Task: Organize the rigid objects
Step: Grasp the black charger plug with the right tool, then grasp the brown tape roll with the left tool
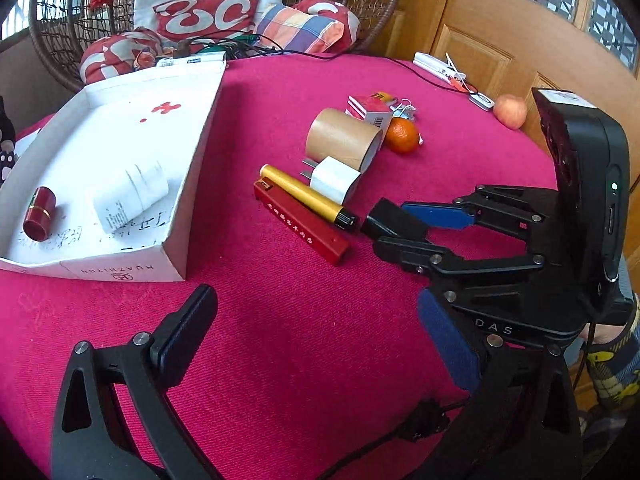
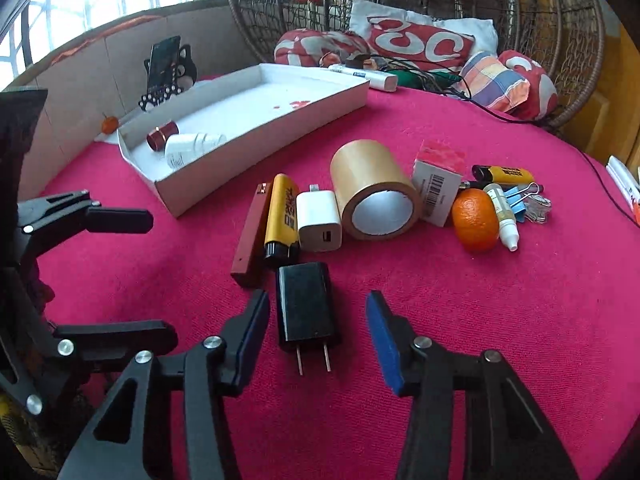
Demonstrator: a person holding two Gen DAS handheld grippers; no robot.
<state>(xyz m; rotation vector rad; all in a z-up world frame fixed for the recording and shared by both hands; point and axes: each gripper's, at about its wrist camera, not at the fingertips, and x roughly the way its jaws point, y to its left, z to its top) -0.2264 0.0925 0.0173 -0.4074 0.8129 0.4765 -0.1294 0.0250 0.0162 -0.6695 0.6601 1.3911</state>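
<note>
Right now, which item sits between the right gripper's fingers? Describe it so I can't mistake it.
On the pink tablecloth, just in front of the white tray, a row of items lies. Nearest the right gripper is the black charger, the only black plug, prongs pointing toward the gripper.

Both tools are matte black plastic linkages pinned with round silver screws. The right claw (image 2: 318,340) has flat blue pads (image 2: 384,344) lining its fingers, white "DAS" lettering on its body, a black camera block with a small green light, and a thin black cable. The left claw (image 1: 320,320) looks alike. A yellow-and-navy plaid sleeve (image 1: 612,364) shows behind.
</note>
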